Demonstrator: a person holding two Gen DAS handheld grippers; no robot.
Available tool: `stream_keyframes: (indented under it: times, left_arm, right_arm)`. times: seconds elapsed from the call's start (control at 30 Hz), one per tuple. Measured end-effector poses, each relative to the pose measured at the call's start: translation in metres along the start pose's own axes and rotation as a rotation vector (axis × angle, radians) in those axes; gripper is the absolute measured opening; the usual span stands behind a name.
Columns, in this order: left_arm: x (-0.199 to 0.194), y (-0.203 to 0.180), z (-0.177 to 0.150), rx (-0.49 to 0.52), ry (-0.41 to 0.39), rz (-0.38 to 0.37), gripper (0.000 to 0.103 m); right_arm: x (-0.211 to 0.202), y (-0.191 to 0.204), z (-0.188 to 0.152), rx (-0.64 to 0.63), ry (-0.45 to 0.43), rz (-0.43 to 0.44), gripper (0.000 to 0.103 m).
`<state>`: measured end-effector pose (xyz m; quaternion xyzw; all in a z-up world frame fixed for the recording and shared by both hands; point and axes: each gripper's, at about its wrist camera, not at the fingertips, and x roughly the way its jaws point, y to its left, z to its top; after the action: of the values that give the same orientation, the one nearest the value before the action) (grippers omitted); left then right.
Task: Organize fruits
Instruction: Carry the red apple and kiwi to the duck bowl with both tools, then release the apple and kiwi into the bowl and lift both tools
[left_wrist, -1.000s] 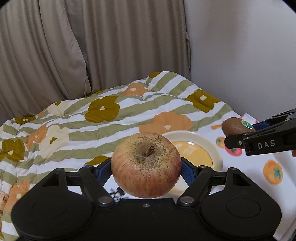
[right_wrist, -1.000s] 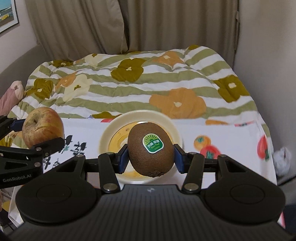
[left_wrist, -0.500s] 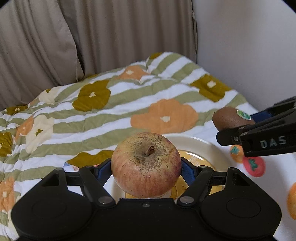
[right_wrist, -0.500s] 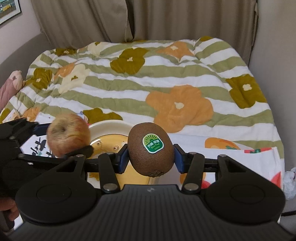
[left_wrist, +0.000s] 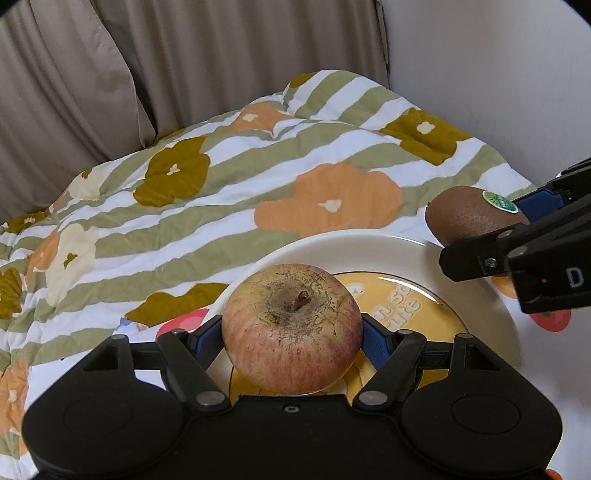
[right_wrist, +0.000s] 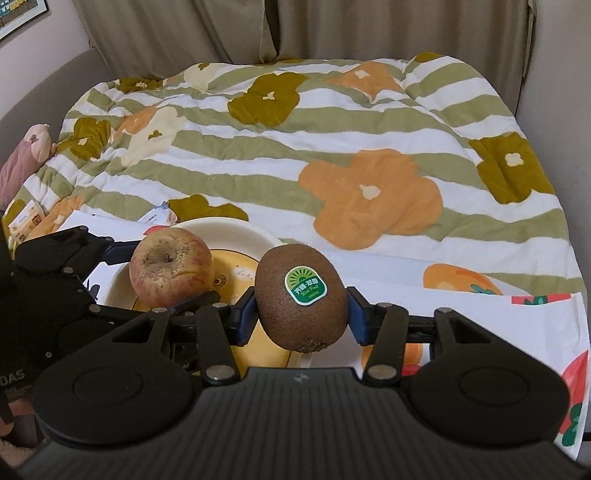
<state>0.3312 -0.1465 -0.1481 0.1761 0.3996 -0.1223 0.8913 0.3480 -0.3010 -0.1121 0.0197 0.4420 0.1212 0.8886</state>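
My left gripper (left_wrist: 291, 339) is shut on a reddish apple (left_wrist: 291, 328), stem up, held just above the near left part of a cream plate (left_wrist: 369, 251) with a yellow centre. My right gripper (right_wrist: 301, 314) is shut on a brown kiwi (right_wrist: 301, 295) with a green sticker, held over the plate's right edge. In the right wrist view the apple (right_wrist: 171, 271) and left gripper (right_wrist: 170, 277) are at the left, over the plate (right_wrist: 236, 232). In the left wrist view the kiwi (left_wrist: 469, 214) and right gripper (left_wrist: 476, 221) are at the right.
The plate lies on a white cloth printed with fruit (right_wrist: 480, 306), in front of a striped floral quilt (right_wrist: 295, 147). Curtains (left_wrist: 184, 55) hang behind, a wall (left_wrist: 498, 74) is at the right. A pink soft toy (right_wrist: 26, 155) lies far left.
Both grippers have moved forward and lower toward the plate, with the apple and kiwi still held. The apple is over the plate now and the two grippers are closer together.
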Motion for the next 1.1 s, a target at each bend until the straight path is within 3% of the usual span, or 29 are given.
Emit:
stream_keyframes:
  times: [0.17,0.23,0.3,0.53,0.8,1.03,1.1]
  left_arm:
    - [0.002,0.000,0.002,0.008,0.000,0.003,0.081]
    - [-0.006,0.000,0.003,0.029,-0.028,0.026,0.094]
    - [-0.015,0.000,0.002,0.044,-0.048,0.032,0.099]
    - [-0.043,0.010,-0.013,-0.002,-0.025,0.027,0.099]
    - [-0.067,0.020,-0.030,-0.091,0.011,0.027,0.099]
    - [-0.076,0.025,-0.041,-0.116,0.017,0.050,0.099]
    - [-0.076,0.026,-0.043,-0.122,0.024,0.058,0.099]
  right_arm:
    - [-0.001,0.002,0.000,-0.002,-0.003,0.008,0.065]
    - [-0.002,0.003,0.000,-0.007,-0.004,0.009,0.065]
    - [-0.003,0.004,0.001,-0.010,-0.006,0.014,0.065]
    - [0.001,0.015,0.001,-0.072,-0.016,0.042,0.065]
    - [0.023,0.046,-0.015,-0.339,-0.057,0.023,0.065]
    - [0.035,0.054,-0.022,-0.403,-0.067,0.010,0.065]
    - [0.033,0.055,-0.022,-0.413,-0.100,0.008,0.070]
